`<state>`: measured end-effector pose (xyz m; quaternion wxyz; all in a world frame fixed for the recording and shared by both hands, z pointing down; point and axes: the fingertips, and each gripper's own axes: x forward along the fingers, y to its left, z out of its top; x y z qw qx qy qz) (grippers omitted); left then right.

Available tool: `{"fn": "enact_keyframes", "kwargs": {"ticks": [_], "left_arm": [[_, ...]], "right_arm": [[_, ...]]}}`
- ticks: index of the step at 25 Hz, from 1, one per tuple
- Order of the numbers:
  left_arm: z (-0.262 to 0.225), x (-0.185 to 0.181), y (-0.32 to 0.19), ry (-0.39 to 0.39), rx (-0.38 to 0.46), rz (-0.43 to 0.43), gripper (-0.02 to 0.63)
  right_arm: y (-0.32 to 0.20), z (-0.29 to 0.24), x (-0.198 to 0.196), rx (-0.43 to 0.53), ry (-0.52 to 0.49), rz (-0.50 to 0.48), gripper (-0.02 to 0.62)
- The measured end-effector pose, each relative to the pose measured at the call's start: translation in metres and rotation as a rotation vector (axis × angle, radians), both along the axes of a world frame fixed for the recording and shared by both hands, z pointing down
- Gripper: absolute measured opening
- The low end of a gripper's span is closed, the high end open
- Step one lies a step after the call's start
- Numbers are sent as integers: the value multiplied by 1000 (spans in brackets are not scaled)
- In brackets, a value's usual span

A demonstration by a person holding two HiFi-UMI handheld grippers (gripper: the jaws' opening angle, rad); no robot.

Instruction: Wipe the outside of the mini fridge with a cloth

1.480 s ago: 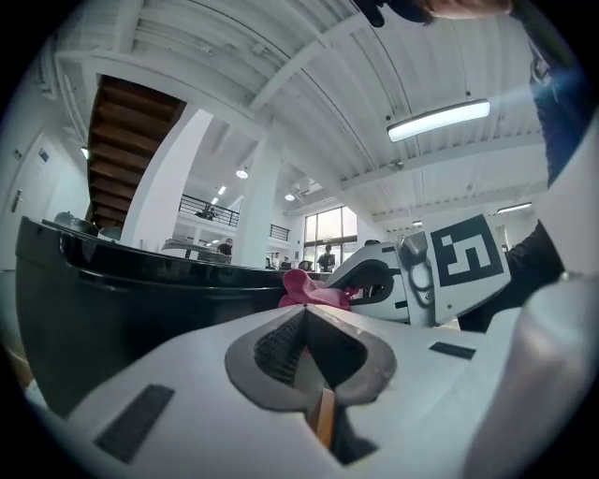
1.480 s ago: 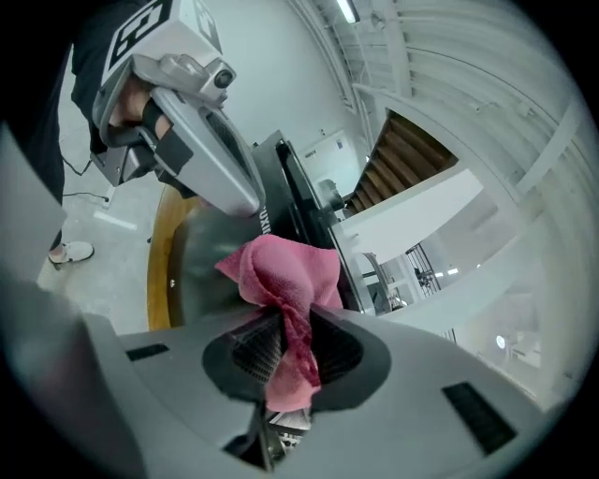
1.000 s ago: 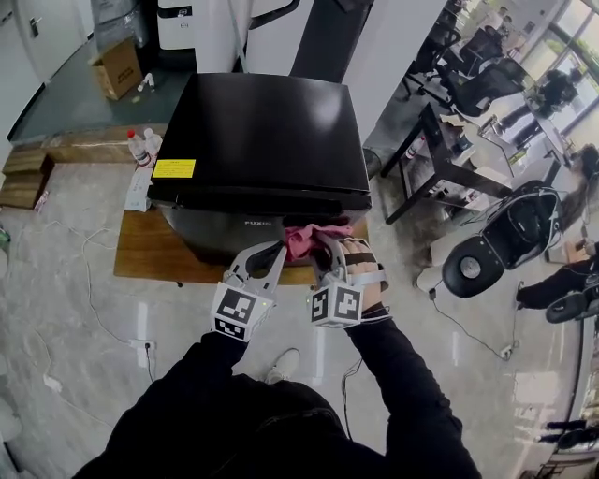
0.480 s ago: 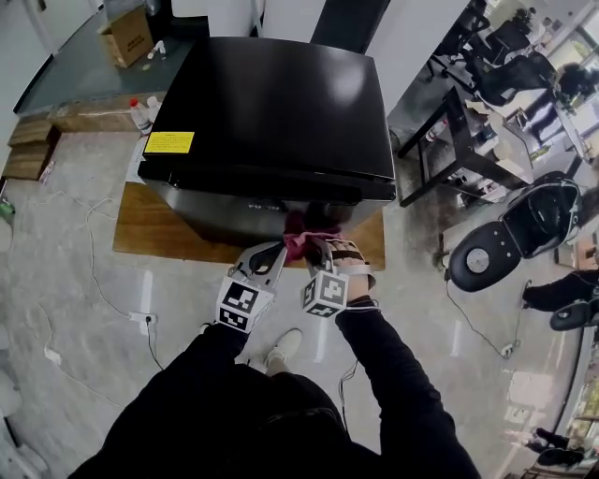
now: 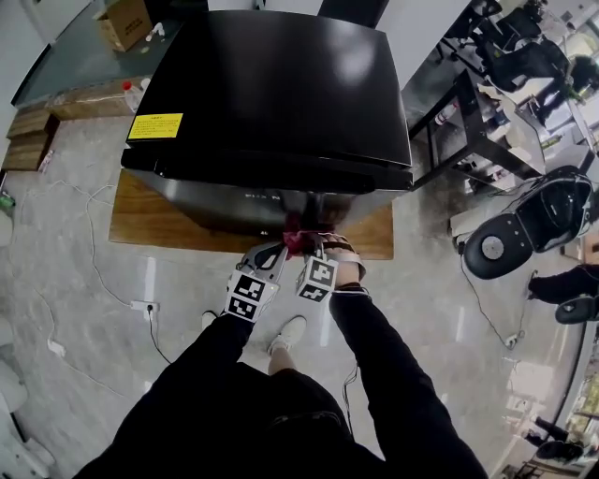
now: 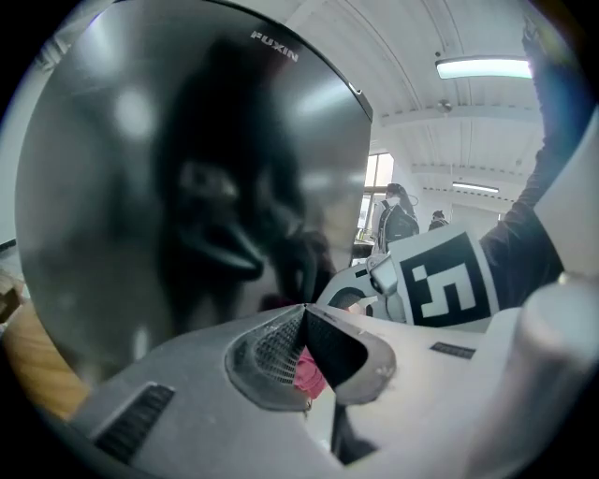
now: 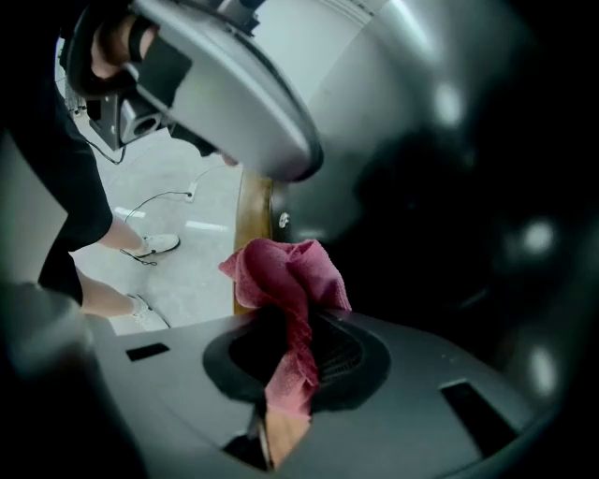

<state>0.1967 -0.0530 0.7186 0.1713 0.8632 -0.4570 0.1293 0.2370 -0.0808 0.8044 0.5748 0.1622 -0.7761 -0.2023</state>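
Observation:
The black mini fridge (image 5: pixel 271 94) stands on a low wooden platform (image 5: pixel 140 224). Its glossy front fills the left gripper view (image 6: pixel 187 168) and the right gripper view (image 7: pixel 449 187). My right gripper (image 5: pixel 316 245) is shut on a pink cloth (image 5: pixel 298 241), which is pressed low against the fridge door. The cloth (image 7: pixel 290 281) bunches out past that gripper's (image 7: pixel 295 327) tips. My left gripper (image 5: pixel 273 251) sits just to the left of it, its jaws shut tip to tip (image 6: pixel 301 309). A bit of pink cloth (image 6: pixel 309 374) shows in the gap behind the tips.
A yellow sticker (image 5: pixel 155 126) marks the fridge top. A power strip with cables (image 5: pixel 140 306) lies on the floor at left. Wooden pallets (image 5: pixel 28 140), bottles (image 5: pixel 131 91) and a cardboard box (image 5: pixel 126 21) are at far left. A desk (image 5: pixel 468 122) and office chair (image 5: pixel 505 243) stand at right.
Both grippers and the cloth have moved down the fridge front and slightly left. The head view has moved closer over the fridge.

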Motion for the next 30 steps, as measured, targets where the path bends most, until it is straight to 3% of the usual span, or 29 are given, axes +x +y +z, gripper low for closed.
{"fn": "enact_keyframes", "kwargs": {"ticks": [6,9,15,20,25,30], "left_arm": [[0,3,13,-4,-13,-11,6],[-17,10,20,9,-8,-18,6],[-85,45,28,23,71,-24,6],[-161,106,32,61,176,4,6],[-226,159,24,91,252,60,6],[-259,197,15,142,293,91,6]], "right_arm": [[1,31,7,-78,-8,55,64],[3,18,14,-92,-52,73,66],[22,-78,60,-11,-235,109,66],[31,-169,128,68,-394,175,66],[10,-253,178,173,-503,229,66],[-23,-311,207,265,-607,294,67]]}}
